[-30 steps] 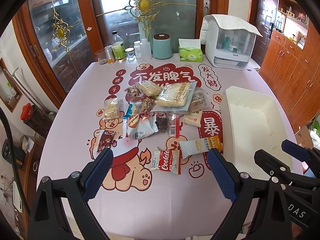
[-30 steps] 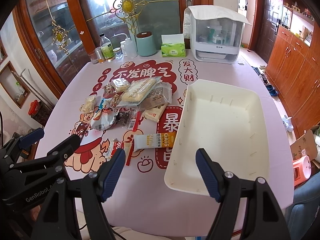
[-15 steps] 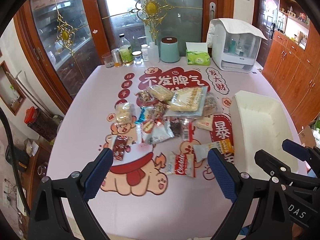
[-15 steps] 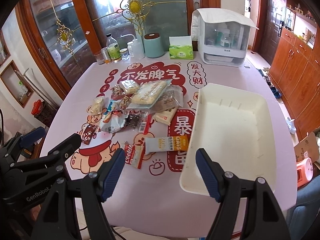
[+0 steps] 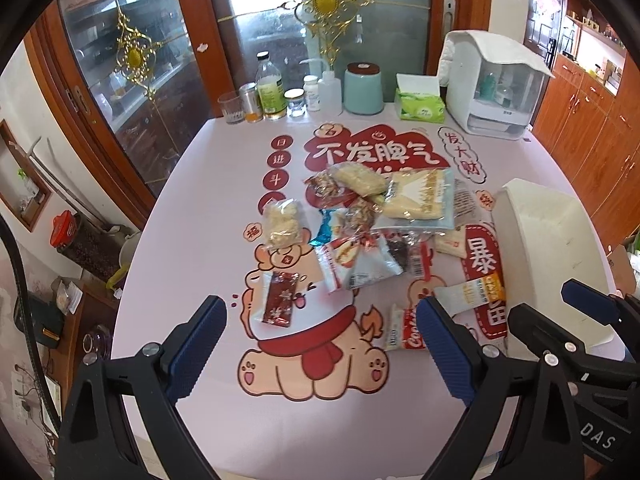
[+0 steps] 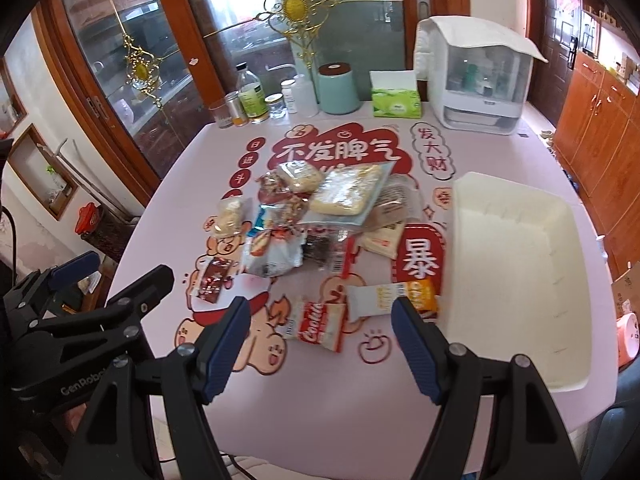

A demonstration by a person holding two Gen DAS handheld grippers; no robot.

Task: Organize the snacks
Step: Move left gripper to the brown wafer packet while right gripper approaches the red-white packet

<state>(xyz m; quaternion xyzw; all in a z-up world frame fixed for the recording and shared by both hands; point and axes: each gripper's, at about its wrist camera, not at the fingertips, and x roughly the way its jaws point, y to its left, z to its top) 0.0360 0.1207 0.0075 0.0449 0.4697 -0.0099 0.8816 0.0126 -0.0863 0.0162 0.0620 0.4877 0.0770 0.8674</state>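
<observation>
A pile of packaged snacks lies in the middle of the pink printed table, also in the right wrist view. A red-and-white cookie pack and a white-and-orange bar lie nearest me. A dark red packet lies apart at the left. An empty white tray stands at the right, its rim also in the left wrist view. My left gripper is open and empty above the table's near edge. My right gripper is open and empty, just short of the cookie pack.
Along the far edge stand bottles and jars, a teal canister, a green tissue box and a white lidded appliance. Wooden cabinets line the right side. A glass-fronted cabinet stands left.
Both grippers have shifted left and a little forward over the table, so the snacks and tray sit further right in both views. Both stay open and empty.
</observation>
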